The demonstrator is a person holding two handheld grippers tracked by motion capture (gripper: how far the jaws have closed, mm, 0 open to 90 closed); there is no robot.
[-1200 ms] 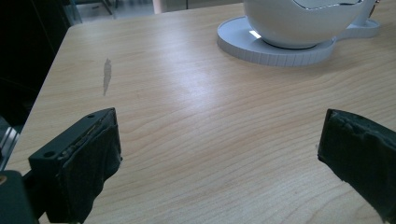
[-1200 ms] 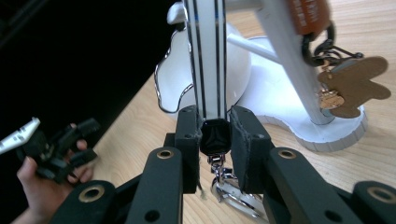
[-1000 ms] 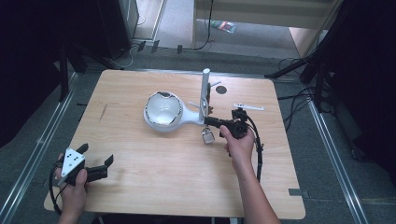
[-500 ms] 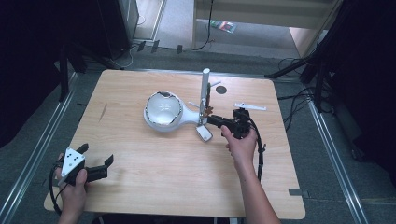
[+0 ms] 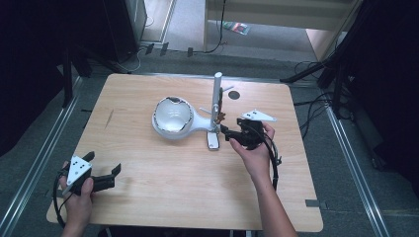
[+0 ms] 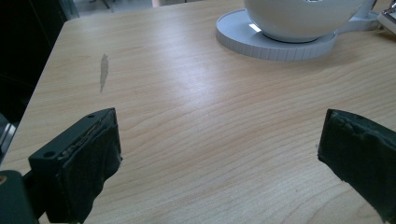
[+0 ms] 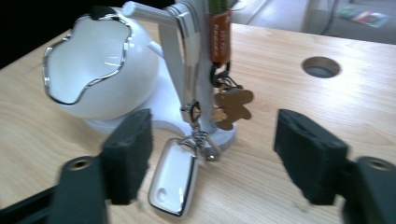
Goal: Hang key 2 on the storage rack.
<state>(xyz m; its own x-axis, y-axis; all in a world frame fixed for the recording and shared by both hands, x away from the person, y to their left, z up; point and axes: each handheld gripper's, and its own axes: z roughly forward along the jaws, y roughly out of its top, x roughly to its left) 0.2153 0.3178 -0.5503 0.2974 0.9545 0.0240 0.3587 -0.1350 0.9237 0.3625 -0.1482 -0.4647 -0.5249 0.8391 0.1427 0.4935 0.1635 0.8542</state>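
A pale wooden table carries everything, with a dull grey scuff mark on its left part and a round cable hole near its far edge. On it, a little past the middle, stands a white stand whose round ribbed base bears an egg-shaped white bowl with a jagged chrome-edged opening, and from that base a short neck runs to a slim upright post with small pegs. From the post hang an orange strap, a brown bear-shaped charm and a chrome strap ending in a clip and ring. At the end of that ring a white key fob with a chrome rim lies flat on the table at the foot of the post, just in front of the stand. The right gripper sits close to the post on its right side, pointing at it; its jaws have just been opening and now stand wide, one on each side of the fob and charm, with the pads touching neither. The left gripper rests well apart at the near left corner of the table, held in the person's hand, its jaws spread wide over bare wood.
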